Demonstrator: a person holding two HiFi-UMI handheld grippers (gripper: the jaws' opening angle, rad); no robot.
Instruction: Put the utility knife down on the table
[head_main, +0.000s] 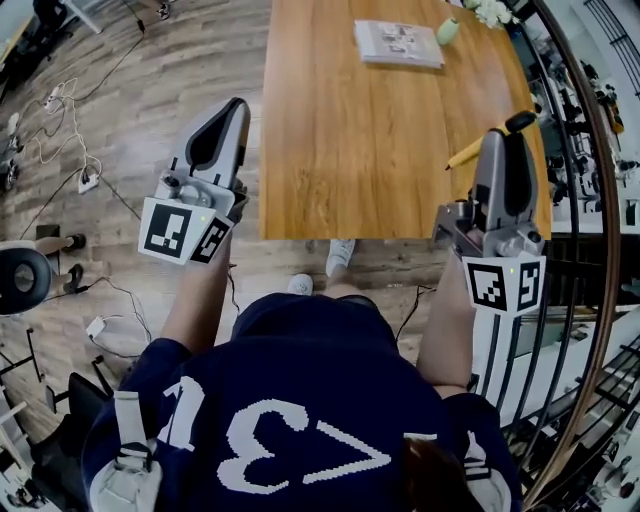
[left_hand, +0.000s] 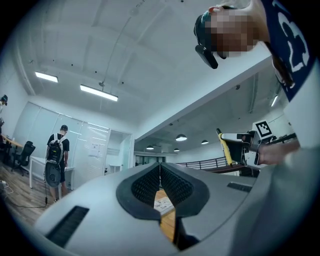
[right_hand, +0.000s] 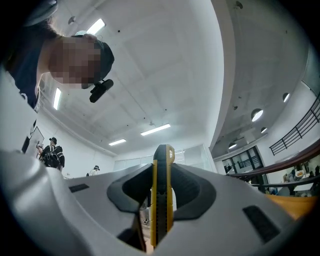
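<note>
The yellow and black utility knife (right_hand: 162, 200) stands upright between the jaws of my right gripper (right_hand: 162, 167), which is shut on it. In the head view its tip (head_main: 492, 141) sticks out of the right gripper (head_main: 505, 140) above the near right corner of the wooden table (head_main: 360, 140). My left gripper (head_main: 234, 108) is raised over the floor just left of the table's near edge. Its pads (left_hand: 172, 182) meet with nothing between them. The left gripper view also catches the knife (left_hand: 223, 148) off to the right.
At the table's far end lie a printed booklet (head_main: 398, 42), a small green vase (head_main: 447, 30) and white flowers (head_main: 490, 10). A curved railing (head_main: 590, 200) runs along the right. Cables (head_main: 70, 130) trail on the floor to the left. A person with a backpack (left_hand: 55, 155) stands far off.
</note>
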